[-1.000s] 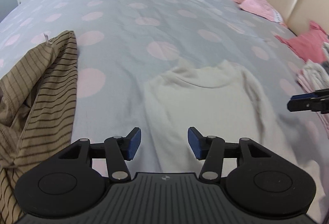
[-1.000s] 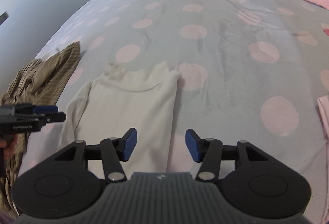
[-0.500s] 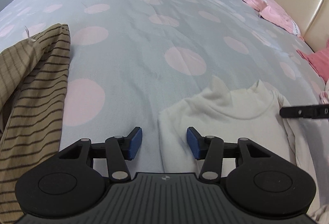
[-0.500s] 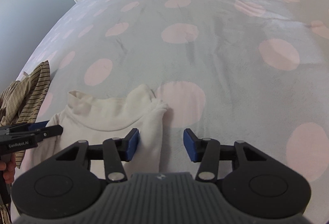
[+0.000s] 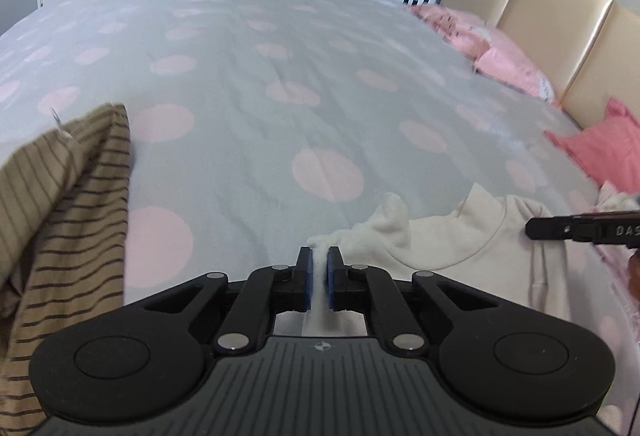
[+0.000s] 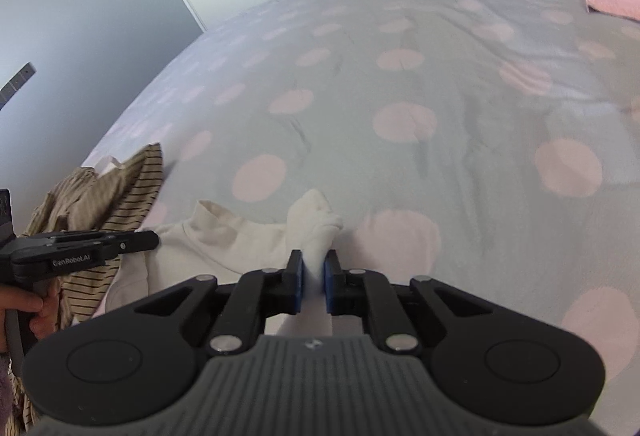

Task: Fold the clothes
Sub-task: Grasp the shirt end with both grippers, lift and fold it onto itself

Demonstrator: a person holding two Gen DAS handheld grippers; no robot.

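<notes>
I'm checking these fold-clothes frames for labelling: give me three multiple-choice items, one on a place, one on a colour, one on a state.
1. Where does the striped garment lie, seen from the left wrist?
A. left of the cream top
B. on the pink pillow
C. against the headboard

2. What colour are the spots on the bedcover?
A. green
B. pink
C. black

3. What is the left gripper doing?
A. standing open above bare cover
B. shut on the striped garment
C. shut on the cream top

Answers:
1 A: it sits at the left edge, the cream top to the right.
2 B: pale pink rounds on grey.
3 C: its jaws have just been closing and cream fabric is pinched between the blue pads; the right gripper pinches the same top.
</notes>
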